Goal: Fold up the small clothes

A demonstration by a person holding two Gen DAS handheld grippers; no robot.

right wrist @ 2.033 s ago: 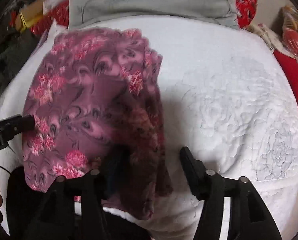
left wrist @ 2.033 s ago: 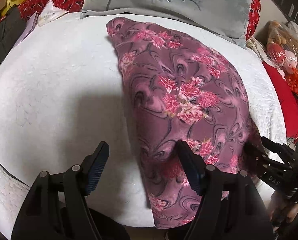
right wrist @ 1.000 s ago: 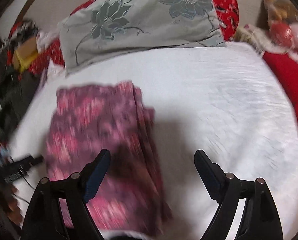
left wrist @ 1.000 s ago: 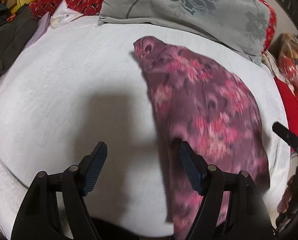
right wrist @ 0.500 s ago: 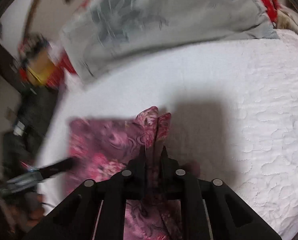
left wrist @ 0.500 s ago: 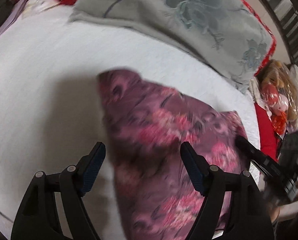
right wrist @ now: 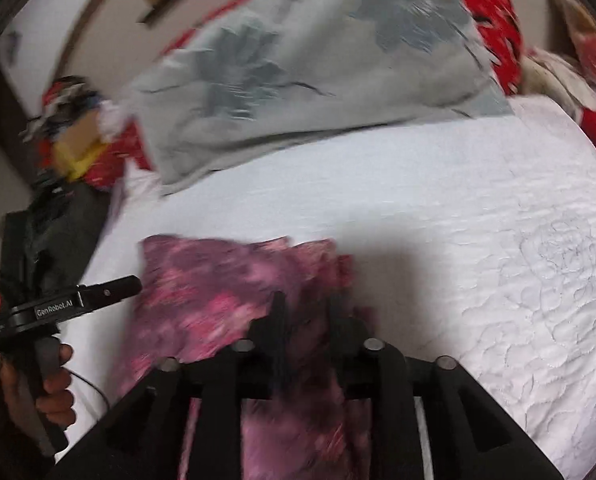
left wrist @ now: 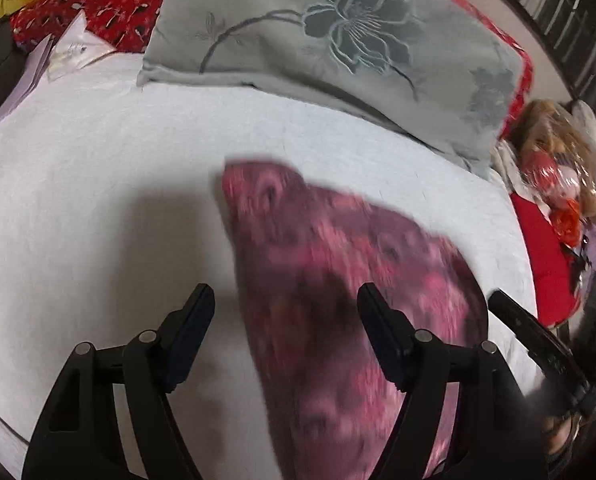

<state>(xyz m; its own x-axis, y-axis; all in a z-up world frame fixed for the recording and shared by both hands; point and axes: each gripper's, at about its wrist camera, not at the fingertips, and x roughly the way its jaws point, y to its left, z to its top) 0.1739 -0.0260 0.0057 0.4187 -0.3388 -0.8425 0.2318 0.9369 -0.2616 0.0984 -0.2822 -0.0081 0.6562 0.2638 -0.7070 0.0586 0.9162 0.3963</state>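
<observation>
My right hand-held gripper [right wrist: 303, 312] has its jaws narrowed around the bunched right edge of the floral purple garment [right wrist: 218, 300], and they have just been opening a little; the fabric sits between them, but the blur does not let me tell whether the pads press on it. My left hand-held gripper [left wrist: 284, 312] is released, its jaws wide, hovering over the garment's left border with nothing in them.

The garment lies on the white bedspread [right wrist: 477, 260], near my edge of the bed, partly folded lengthwise into a narrow panel. To do this fold well, I judge I should keep all the stacked layers together at the edge, carry them low and evenly, and let the left side pin or match the opposite corner so the panel does not skew.

The grey flowered pillow [left wrist: 337, 40] lies well beyond the garment, so it does not block the fold. Red bedding [left wrist: 98, 12] and wrapped soft toys [left wrist: 557, 176] sit at the margins, clear of my path.
</observation>
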